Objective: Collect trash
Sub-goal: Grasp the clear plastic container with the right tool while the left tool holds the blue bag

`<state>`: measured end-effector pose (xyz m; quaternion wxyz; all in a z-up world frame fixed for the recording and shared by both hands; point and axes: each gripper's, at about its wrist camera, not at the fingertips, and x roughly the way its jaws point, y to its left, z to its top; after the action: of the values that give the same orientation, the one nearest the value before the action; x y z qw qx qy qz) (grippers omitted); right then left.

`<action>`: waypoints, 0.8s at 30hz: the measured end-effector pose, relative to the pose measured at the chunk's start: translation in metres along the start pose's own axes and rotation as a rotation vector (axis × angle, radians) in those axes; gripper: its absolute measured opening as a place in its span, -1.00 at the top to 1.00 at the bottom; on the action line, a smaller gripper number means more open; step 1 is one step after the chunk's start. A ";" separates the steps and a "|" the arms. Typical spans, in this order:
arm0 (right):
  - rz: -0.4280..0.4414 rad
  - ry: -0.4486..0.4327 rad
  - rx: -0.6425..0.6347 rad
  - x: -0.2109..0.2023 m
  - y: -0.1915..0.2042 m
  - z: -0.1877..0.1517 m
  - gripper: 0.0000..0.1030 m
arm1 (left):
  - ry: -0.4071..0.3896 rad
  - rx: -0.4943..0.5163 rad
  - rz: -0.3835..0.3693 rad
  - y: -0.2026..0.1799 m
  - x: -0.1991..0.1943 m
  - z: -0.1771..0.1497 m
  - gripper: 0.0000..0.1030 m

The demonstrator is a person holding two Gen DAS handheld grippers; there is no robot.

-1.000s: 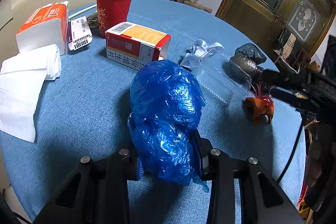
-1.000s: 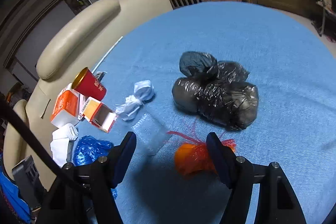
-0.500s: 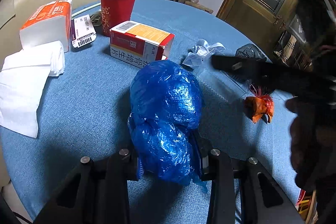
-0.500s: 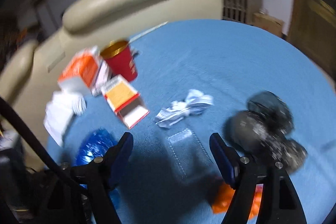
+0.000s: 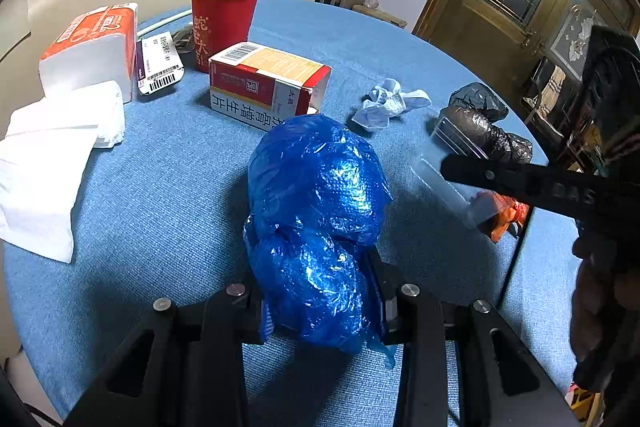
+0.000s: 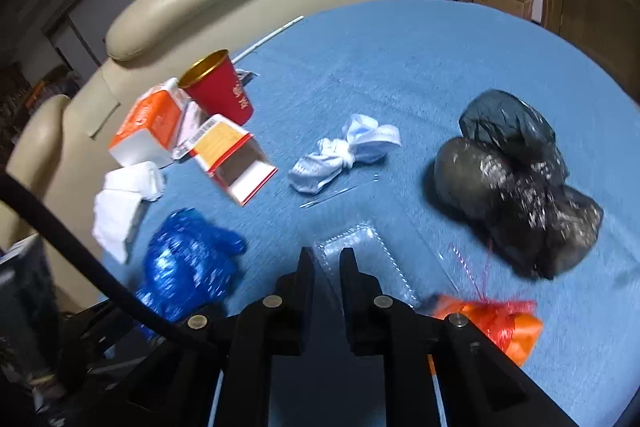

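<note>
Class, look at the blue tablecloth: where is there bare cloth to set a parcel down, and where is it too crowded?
Bare cloth lies beyond the white knotted rag toward the table's far edge, and between the white tissues and the blue bag. It is crowded around the red cup and between the clear tray and black bag.

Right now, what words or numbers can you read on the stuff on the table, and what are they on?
"蛇", "大", "吉" in gold down the red paper cup.
"太极" small, and large upside-down characters that look like "鼻窦炎口服" (unsure), on the red and white medicine box.
Barcodes on the medicine box and on the purple and white sachet: digits too small to read.
Orange tissue pack: print too blurred.
Letters on the right gripper: too dark.
</note>
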<state>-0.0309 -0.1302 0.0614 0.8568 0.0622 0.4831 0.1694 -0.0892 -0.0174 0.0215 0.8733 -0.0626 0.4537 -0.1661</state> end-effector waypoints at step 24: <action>-0.037 -0.019 -0.024 0.006 -0.029 -0.002 0.00 | -0.003 0.028 0.011 -0.001 0.001 0.000 0.25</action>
<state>-0.0233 -0.1555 0.0477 0.8649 0.0446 0.4740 0.1589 -0.0881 -0.0186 0.0209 0.8756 -0.0480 0.4506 -0.1675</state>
